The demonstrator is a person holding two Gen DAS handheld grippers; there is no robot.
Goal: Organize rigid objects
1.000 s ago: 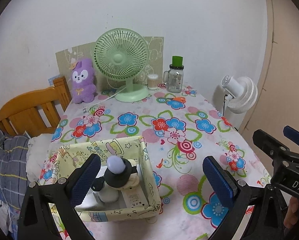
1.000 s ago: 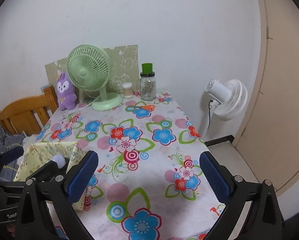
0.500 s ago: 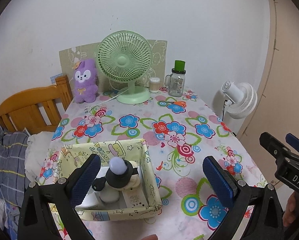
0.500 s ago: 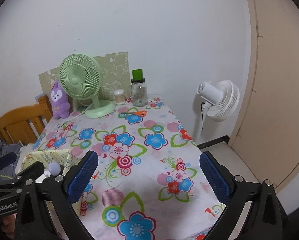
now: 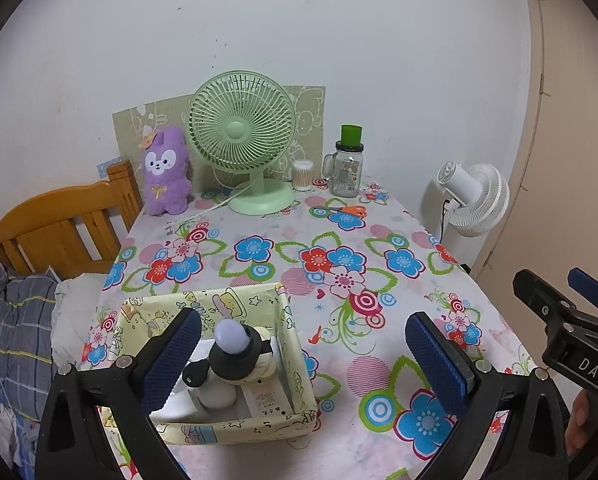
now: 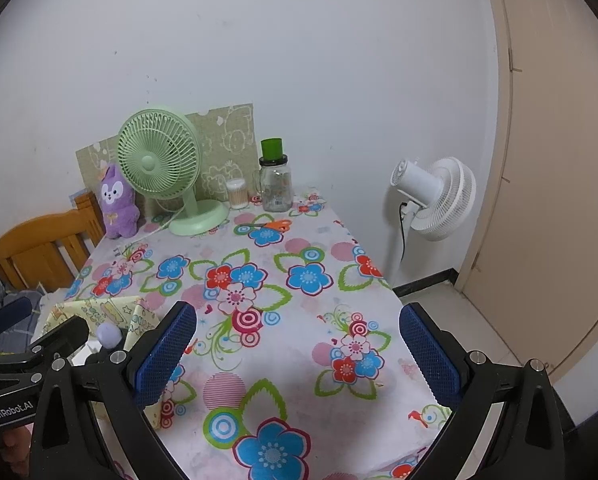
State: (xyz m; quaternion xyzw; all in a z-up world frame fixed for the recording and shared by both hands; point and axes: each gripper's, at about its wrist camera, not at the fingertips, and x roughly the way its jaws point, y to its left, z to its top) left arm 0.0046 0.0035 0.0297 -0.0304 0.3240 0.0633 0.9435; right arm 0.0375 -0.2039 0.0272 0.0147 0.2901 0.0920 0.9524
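A pale yellow cartoon-print box stands on the flowered tablecloth near the front left; it holds a black-and-cream toy with a lilac ball top, a white bottle and a flat white packet. My left gripper is open and empty, held above the box's right side. My right gripper is open and empty above the table's front right; the box lies to its left. Orange-handled scissors lie near the back, also in the right wrist view.
At the back stand a green desk fan, a purple plush rabbit, a cotton-swab tub and a glass jar with a green lid. A white floor fan stands right of the table, a wooden headboard left.
Both grippers have drawn back and up from the table, so the view is wider. Both stay open and empty. The box and its contents have not moved.
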